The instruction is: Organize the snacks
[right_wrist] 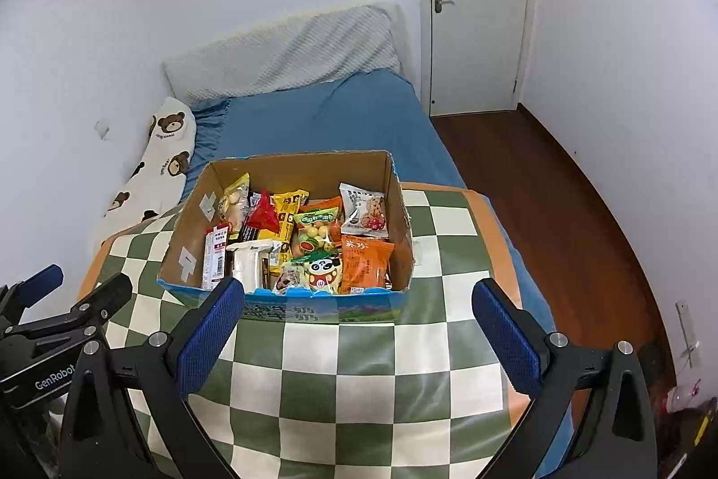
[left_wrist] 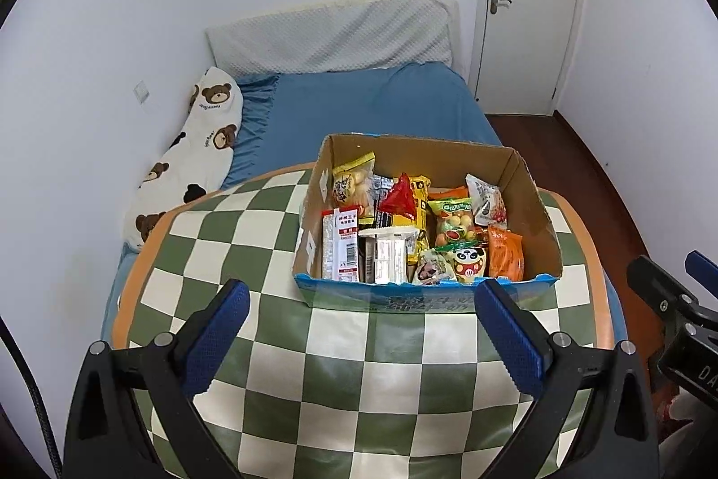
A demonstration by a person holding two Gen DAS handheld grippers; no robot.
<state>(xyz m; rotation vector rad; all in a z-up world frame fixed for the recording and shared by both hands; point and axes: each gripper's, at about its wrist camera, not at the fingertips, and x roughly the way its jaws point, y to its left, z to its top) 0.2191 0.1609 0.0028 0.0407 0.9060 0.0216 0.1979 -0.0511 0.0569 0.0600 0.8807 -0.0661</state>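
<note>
An open cardboard box (left_wrist: 534, 205) (right_wrist: 188, 241) stands on a green-and-white checkered table (left_wrist: 359, 366) (right_wrist: 359, 366). It holds several snack packets: a red triangular packet (left_wrist: 399, 198) (right_wrist: 264, 216), an orange packet (left_wrist: 505, 254) (right_wrist: 363, 261), a panda packet (left_wrist: 469, 261) (right_wrist: 321, 274), a white wrapped bar (left_wrist: 388, 254) (right_wrist: 249, 263). My left gripper (left_wrist: 363, 295) is open and empty, just short of the box's near wall. My right gripper (right_wrist: 359, 295) is open and empty, also in front of the box. Each gripper shows at the other view's edge.
A bed with a blue sheet (left_wrist: 359, 106) (right_wrist: 323, 120) lies behind the table, with a bear-print pillow (left_wrist: 193, 160) (right_wrist: 157, 160) along the left wall. A white door (left_wrist: 529, 7) (right_wrist: 475, 3) and dark wood floor (right_wrist: 561, 187) are to the right.
</note>
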